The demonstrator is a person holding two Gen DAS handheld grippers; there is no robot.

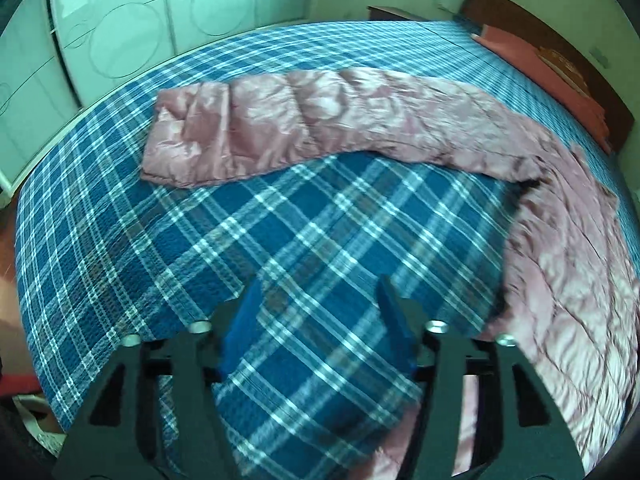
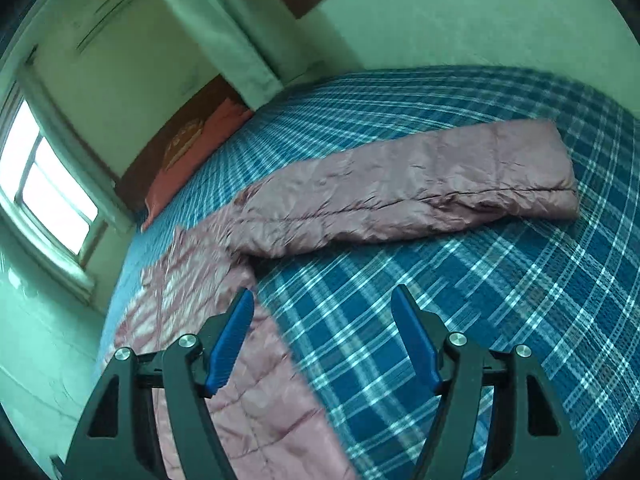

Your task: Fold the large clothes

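Observation:
A pink quilted puffer jacket (image 1: 568, 264) lies on a bed with a blue plaid cover (image 1: 280, 232). One sleeve (image 1: 304, 124) stretches flat across the bed to the left. In the right wrist view the sleeve (image 2: 408, 192) runs to the right and the jacket body (image 2: 240, 392) lies below left. My left gripper (image 1: 320, 292) is open and empty above the bare cover, left of the jacket body. My right gripper (image 2: 322, 300) is open and empty, its left finger over the jacket body's edge.
A white wardrobe (image 1: 120, 28) stands beyond the bed's far side. A dark wooden headboard (image 1: 560, 40) and red pillows (image 1: 532, 64) are at the bed's end. A window (image 2: 44, 184) and a pale curtain (image 2: 224, 32) show in the right wrist view.

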